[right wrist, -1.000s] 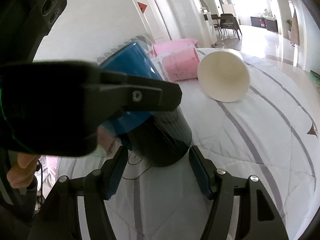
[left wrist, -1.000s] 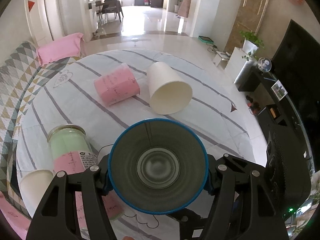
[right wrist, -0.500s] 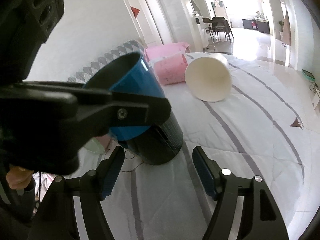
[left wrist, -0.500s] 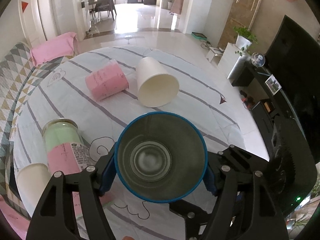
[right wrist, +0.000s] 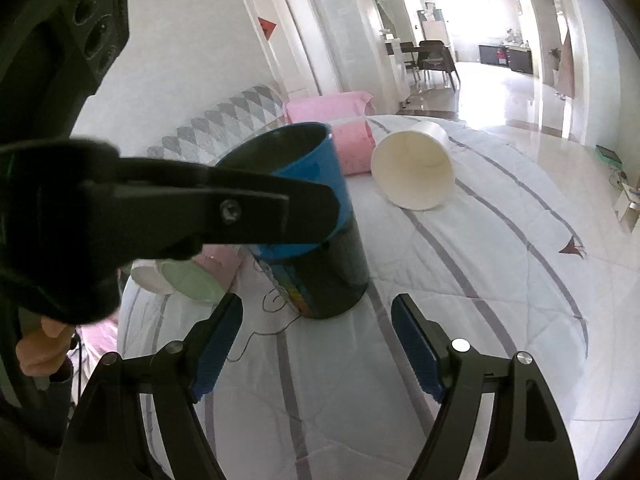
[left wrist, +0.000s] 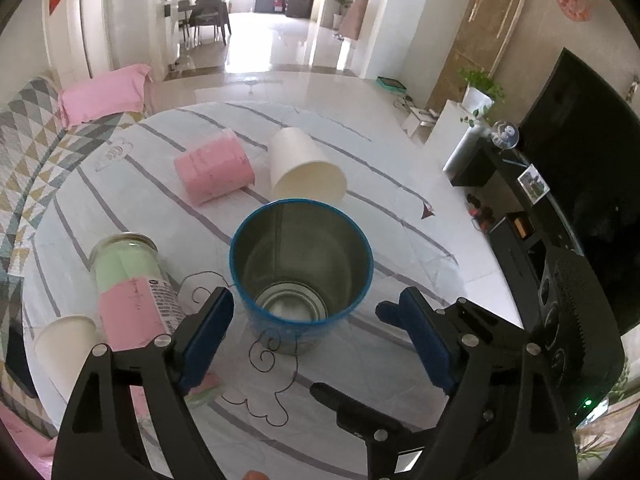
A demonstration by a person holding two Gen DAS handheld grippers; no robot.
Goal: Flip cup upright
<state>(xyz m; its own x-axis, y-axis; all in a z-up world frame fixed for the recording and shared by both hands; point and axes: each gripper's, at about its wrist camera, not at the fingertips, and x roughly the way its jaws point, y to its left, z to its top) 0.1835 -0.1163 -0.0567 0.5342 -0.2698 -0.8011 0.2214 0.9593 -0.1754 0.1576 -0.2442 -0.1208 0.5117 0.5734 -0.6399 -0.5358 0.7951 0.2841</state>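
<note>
A blue metal cup (left wrist: 302,276) stands upright, mouth up, on the white striped tablecloth (left wrist: 360,380). My left gripper (left wrist: 316,332) is open; its blue pads sit either side of the cup's base, apart from it. In the right wrist view the cup (right wrist: 320,248) stands with a dark lower body, and the left gripper's finger crosses in front of it. My right gripper (right wrist: 316,344) is open and empty, just in front of the cup.
A cream paper cup (left wrist: 304,172) and a pink cup (left wrist: 212,172) lie on their sides behind the blue cup. A green-and-pink jar (left wrist: 128,284) and a white cup (left wrist: 64,348) lie at the left. The table edge drops off at the right.
The left gripper set the blue cup down upright, opened and let go of it, then drew back. The right gripper stayed open and backed off a little.
</note>
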